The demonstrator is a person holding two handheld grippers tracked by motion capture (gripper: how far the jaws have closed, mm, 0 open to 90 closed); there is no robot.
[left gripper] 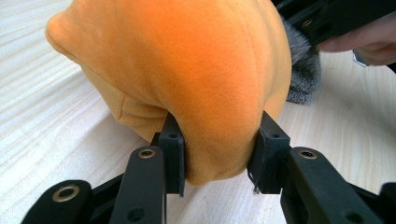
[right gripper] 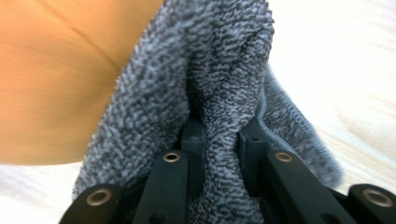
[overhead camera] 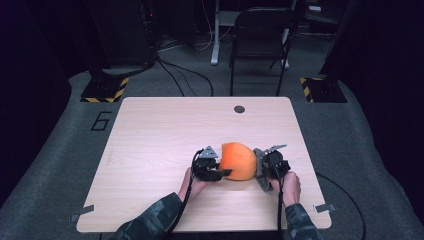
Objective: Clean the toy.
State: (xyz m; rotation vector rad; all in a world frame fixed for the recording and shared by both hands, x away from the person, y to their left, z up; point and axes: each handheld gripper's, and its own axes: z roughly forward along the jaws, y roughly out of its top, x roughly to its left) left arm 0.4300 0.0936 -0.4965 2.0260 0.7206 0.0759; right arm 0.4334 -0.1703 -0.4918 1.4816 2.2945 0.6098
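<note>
Right now the orange plush thing (overhead camera: pixel 239 161) sits on the near half of the wooden table (overhead camera: pixel 150 130), stretched between the two grippers. The left gripper (left gripper: pixel 219 154) is clamped on a bulging fold of its orange fleece. The right gripper (right gripper: pixel 223 140) is clenched on a bunch of grey terry cloth (right gripper: pixel 219 70), which seems to be the lining or an attached part at the far end of the same thing; I cannot tell which.

What worries me is the pull between the two holds. Both grips take only a pinch of soft fabric, so if the hands draw apart the fleece could slide out of the left jaws, or the grey cloth could tug free. A twist could also drag the whole bundle toward the table edge.

As for writing, a large "6" (overhead camera: pixel 101 121) is marked on the floor left of the table. No brand or label reads on the fabric.
</note>
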